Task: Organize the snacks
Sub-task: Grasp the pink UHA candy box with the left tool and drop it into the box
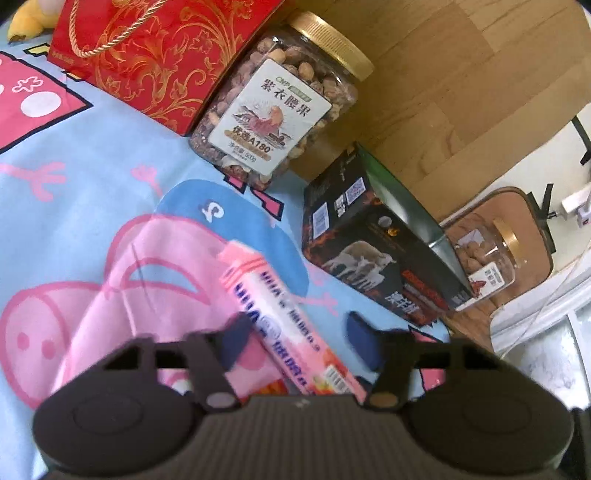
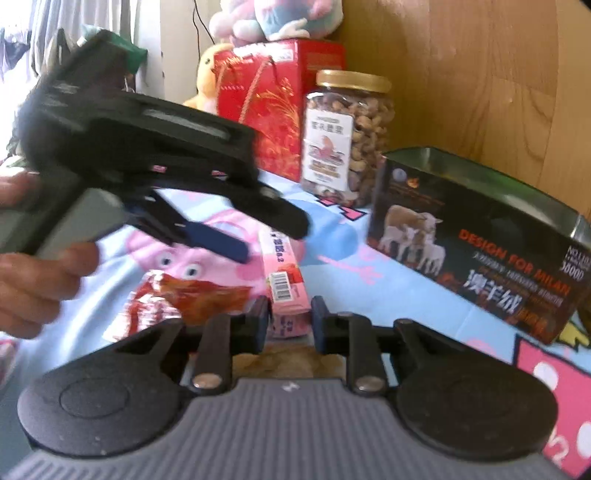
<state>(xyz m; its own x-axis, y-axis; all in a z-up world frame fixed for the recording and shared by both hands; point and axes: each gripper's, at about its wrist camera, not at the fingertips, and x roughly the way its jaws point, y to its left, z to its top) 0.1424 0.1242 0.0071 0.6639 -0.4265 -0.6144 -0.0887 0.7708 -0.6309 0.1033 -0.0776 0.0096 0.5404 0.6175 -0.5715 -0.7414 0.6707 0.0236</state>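
Observation:
A long pink snack box (image 1: 280,314) lies on the cartoon-print cloth (image 1: 92,192). My left gripper (image 1: 299,332) is open, its blue fingers on either side of the box. In the right wrist view the same pink box (image 2: 284,280) lies end-on, and my right gripper (image 2: 289,321) has its fingers close on either side of the near end of the box. The left gripper (image 2: 236,236) shows there above the box, held by a hand. A red foil snack packet (image 2: 177,299) lies left of the box.
A black open tin box (image 2: 480,236) with sheep printed on it stands to the right, also in the left wrist view (image 1: 376,254). A jar of nuts (image 1: 280,99) and a red gift bag (image 1: 147,55) stand against the wooden board. Plush toys (image 2: 273,18) sit behind.

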